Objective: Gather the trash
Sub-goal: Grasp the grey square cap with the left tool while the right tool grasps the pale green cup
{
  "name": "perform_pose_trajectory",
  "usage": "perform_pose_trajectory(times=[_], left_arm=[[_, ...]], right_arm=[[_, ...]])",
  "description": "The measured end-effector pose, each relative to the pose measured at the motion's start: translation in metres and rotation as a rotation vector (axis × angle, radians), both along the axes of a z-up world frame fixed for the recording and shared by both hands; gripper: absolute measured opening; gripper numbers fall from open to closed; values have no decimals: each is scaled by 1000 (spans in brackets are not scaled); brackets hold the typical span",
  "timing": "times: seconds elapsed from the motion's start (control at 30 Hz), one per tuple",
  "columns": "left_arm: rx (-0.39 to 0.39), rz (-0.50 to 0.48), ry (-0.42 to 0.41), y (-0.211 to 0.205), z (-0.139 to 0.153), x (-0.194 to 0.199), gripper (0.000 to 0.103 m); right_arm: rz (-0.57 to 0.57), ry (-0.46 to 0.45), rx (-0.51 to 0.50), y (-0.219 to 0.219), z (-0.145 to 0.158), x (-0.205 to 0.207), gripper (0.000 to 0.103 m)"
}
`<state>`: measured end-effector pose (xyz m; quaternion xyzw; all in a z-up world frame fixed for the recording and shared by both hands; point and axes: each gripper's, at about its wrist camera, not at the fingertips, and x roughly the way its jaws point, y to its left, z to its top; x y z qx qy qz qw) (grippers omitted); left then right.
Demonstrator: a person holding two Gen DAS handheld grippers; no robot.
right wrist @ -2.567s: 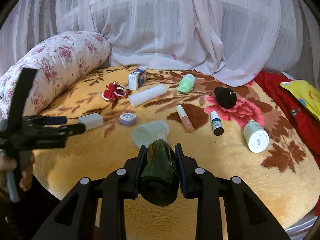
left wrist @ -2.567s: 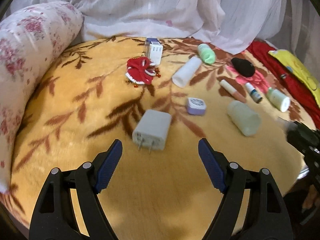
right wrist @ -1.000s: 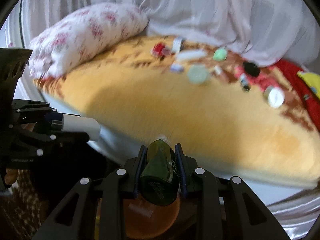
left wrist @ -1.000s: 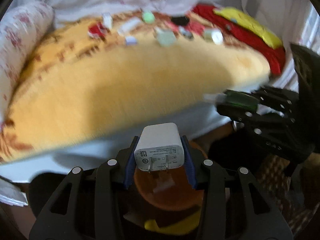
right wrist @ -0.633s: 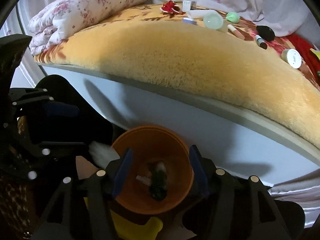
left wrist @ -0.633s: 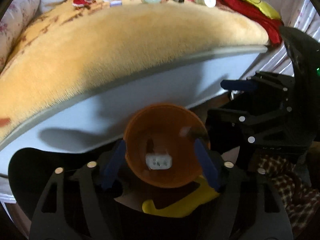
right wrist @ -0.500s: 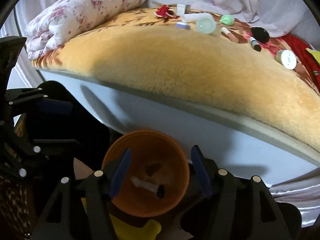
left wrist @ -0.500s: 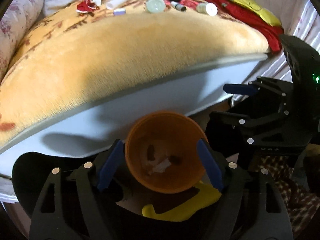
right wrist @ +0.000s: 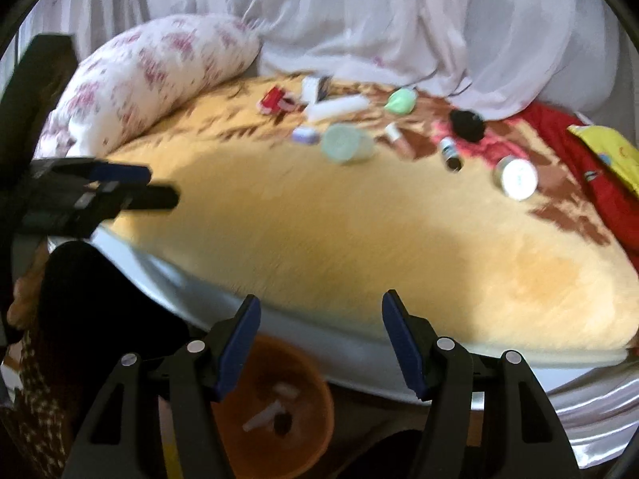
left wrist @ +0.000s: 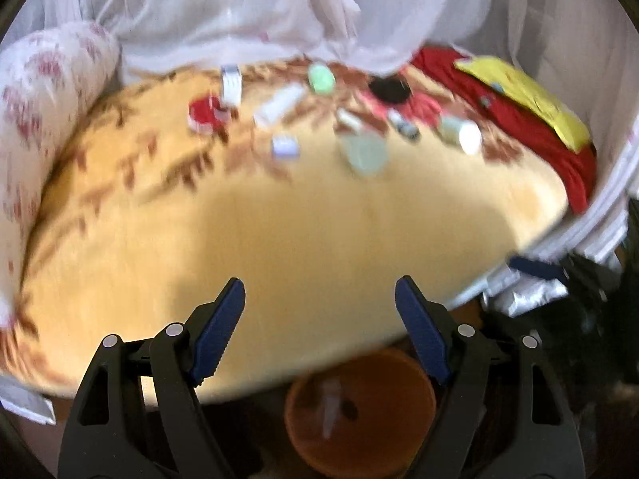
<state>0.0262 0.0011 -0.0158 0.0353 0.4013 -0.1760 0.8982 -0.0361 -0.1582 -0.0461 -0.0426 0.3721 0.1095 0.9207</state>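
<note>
Both empty: left gripper [left wrist: 319, 307] and right gripper [right wrist: 321, 323] gape wide above the orange bin [right wrist: 311, 431]. Beyond the bin on the yellow blanket [left wrist: 303, 231], the pale plastic cup [right wrist: 345, 143], blurred, probably light and squashy; grip across its sidewall.

Floral pillow [right wrist: 159, 76], sheer white curtain [right wrist: 359, 12], red cloth [left wrist: 519, 127], yellow bag [left wrist: 527, 95]
</note>
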Motion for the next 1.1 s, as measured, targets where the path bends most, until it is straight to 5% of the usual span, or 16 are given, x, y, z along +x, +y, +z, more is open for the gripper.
perform_pose_trajectory(times=[0.13, 0.33, 0.63, 0.67, 0.73, 0.77, 1.1], left_arm=[[20, 25, -49, -9, 7, 48, 76], [70, 72, 3, -24, -9, 124, 76], [137, 104, 64, -40, -34, 181, 76], [135, 107, 79, -42, -37, 186, 73], [112, 94, 131, -42, -45, 197, 43], [100, 89, 157, -41, -49, 200, 32], [25, 141, 3, -3, -10, 134, 32]], right_arm=[[-32, -27, 15, -13, 8, 11, 65], [-53, -37, 28, -24, 7, 19, 65], [-80, -7, 49, -37, -4, 32, 65], [-81, -6, 49, -38, -5, 32, 65], [-85, -5, 49, -38, -6, 34, 66], [-87, -5, 51, -38, -6, 35, 66], [-50, -55, 44, -21, 17, 80, 67]])
